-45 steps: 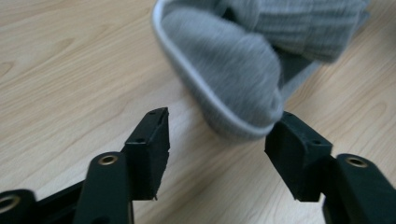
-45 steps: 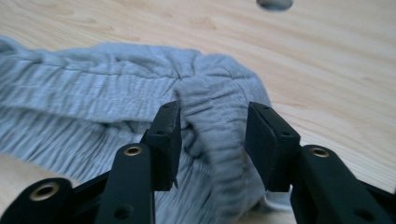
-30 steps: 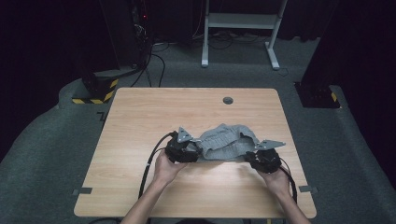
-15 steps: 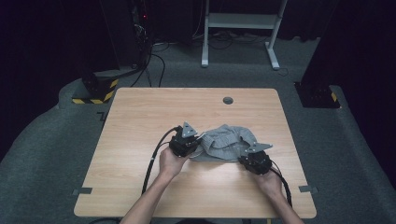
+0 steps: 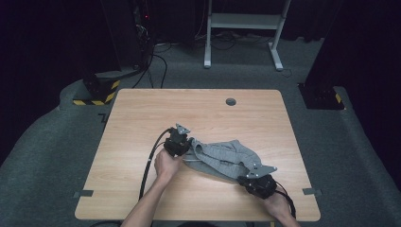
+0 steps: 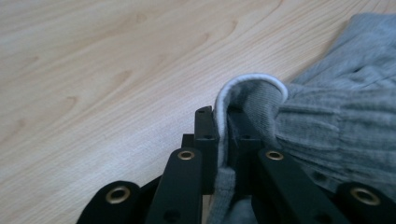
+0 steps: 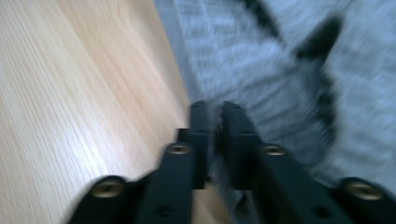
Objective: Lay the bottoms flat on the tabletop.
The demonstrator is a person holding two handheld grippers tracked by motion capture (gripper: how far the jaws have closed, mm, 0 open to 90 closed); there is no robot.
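One grey knitted garment (image 5: 222, 158) lies rumpled on the bench (image 5: 142, 118), in the half nearer the person and a little toward the right edge, stretched on a slant between the two tongs. The left tongs (image 5: 185, 150) grip its upper-left end near the middle of the bench; the left gripper view shows the jaws clenched on a ribbed edge with a white trim (image 6: 252, 84), the cloth pinched flat between them. The right tongs (image 5: 246, 178) grip the opposite end, close to the near edge and toward the near right corner. The right gripper view is blurred, yet the jaws stand nearly together with grey cloth (image 7: 289, 93) between them — so I judge them clenched on the garment too.

As for progress, the work looks like spreading or folding the garment, and it seems to be at an early to middle stage. Both ends are caught, which is the part done. The cloth between them is bunched and creased rather than flat, with no neat fold to be seen — so the smoothing, and any laying-over of one part on another, is left to do.

By count: one garment, two tongs, two hands (image 5: 166, 163), one bench. A single dark round hole (image 5: 231, 101) sits near the far edge of the bench, well apart from the cloth.
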